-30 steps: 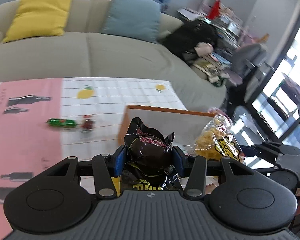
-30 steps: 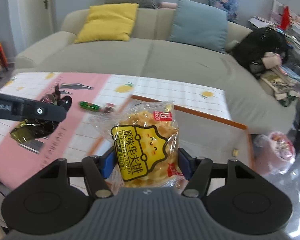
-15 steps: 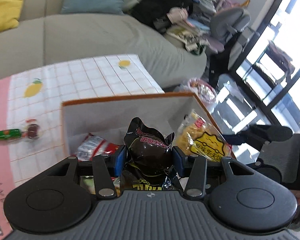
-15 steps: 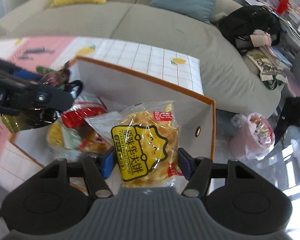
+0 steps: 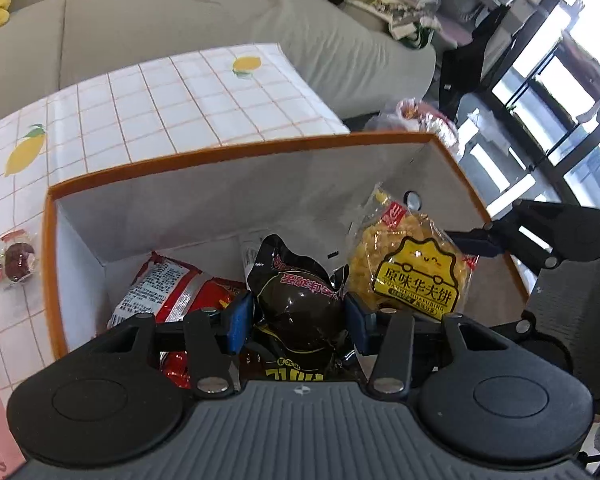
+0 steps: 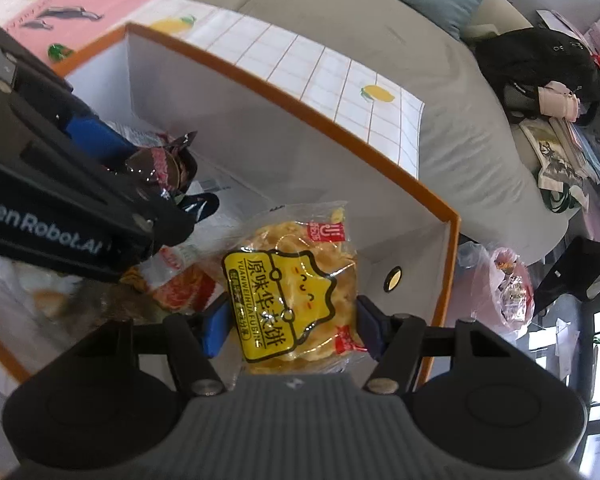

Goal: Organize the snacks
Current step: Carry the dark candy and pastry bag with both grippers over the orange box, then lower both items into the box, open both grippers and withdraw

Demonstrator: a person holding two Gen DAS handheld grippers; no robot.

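My left gripper [image 5: 299, 316] is shut on a dark brown snack packet [image 5: 300, 300] and holds it inside the orange-rimmed white box [image 5: 236, 152]. My right gripper [image 6: 290, 326] is shut on a yellow waffle-biscuit packet [image 6: 296, 284] over the box's right end [image 6: 448, 264]. The yellow packet also shows in the left wrist view [image 5: 414, 270], and the brown packet in the right wrist view [image 6: 164, 164]. A red snack bag [image 5: 172, 288] lies on the box floor.
Two small wrapped sweets [image 5: 16, 260] lie on the checked tablecloth [image 5: 172, 104] left of the box. A grey sofa [image 5: 204, 20] stands behind the table. A pink plastic bag [image 6: 504, 284] sits on the floor to the right.
Both grippers have moved forward and down over the box, each still holding its packet. The packets now sit lower between the box walls.
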